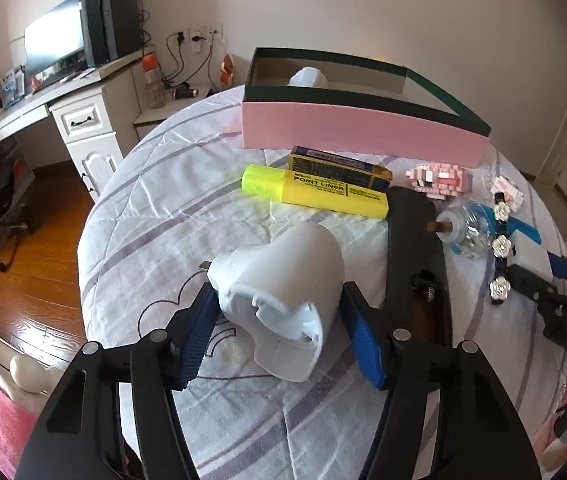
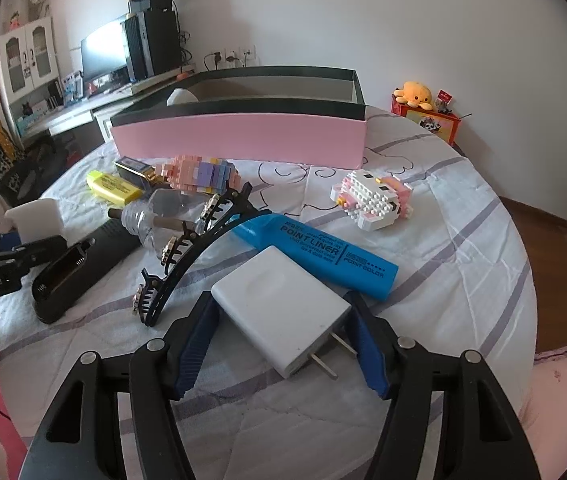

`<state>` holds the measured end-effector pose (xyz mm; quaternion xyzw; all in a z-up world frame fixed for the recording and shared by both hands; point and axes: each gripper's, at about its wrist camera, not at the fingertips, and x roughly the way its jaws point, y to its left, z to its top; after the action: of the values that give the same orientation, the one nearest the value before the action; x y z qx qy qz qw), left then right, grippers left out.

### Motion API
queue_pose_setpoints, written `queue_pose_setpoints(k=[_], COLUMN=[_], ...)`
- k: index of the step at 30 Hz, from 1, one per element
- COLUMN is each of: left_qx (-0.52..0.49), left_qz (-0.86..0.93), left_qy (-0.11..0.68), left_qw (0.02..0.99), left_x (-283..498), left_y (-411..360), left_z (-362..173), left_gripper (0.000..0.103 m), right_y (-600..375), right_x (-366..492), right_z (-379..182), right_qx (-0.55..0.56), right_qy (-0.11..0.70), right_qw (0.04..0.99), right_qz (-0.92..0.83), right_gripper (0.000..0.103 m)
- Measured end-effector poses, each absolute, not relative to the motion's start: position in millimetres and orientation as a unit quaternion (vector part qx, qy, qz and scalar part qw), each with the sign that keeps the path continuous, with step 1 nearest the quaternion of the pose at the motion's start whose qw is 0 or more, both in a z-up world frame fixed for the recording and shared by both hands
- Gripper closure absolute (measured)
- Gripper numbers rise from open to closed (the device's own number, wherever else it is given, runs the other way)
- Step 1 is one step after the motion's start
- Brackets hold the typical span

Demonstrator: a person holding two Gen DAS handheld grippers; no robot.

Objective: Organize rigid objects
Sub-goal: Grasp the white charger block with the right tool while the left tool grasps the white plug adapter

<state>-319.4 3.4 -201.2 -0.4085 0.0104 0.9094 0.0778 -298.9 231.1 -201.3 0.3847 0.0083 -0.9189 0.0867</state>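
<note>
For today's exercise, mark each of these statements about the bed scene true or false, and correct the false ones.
1. The left gripper has a white plastic fitting between its fingers. True.
2. The right gripper grips the blue highlighter. False: it is closed on the white charger.
3. The pink box is open, with a white object inside. True.
4. The yellow highlighter lies inside the box. False: it lies on the bedsheet in front of it.
</note>
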Motion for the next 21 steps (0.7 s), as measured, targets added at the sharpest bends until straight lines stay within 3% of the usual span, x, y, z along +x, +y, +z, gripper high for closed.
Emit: queue_pose_setpoints(k=[9, 21], left_qx=[-0.393, -0.346], left_qz=[0.916, 0.928], left_qy=[0.016, 0.024], left_qw=[0.082, 0.133], left_x=[-300.7, -304.6], left_y=[-1.8, 18.1], left_z=[-180.2, -132.9], left_gripper=[0.04, 0.043], right_y=[236.1, 228.9], right_x=[-282.7, -284.0], right_z=[-184.1, -137.0], right_qx=[0.365, 0.312], right_qy=[-0.031, -0.019], right_qw=[0.115, 0.143], right_qz=[-0.923, -0.939], right_gripper=[0.039, 0.039])
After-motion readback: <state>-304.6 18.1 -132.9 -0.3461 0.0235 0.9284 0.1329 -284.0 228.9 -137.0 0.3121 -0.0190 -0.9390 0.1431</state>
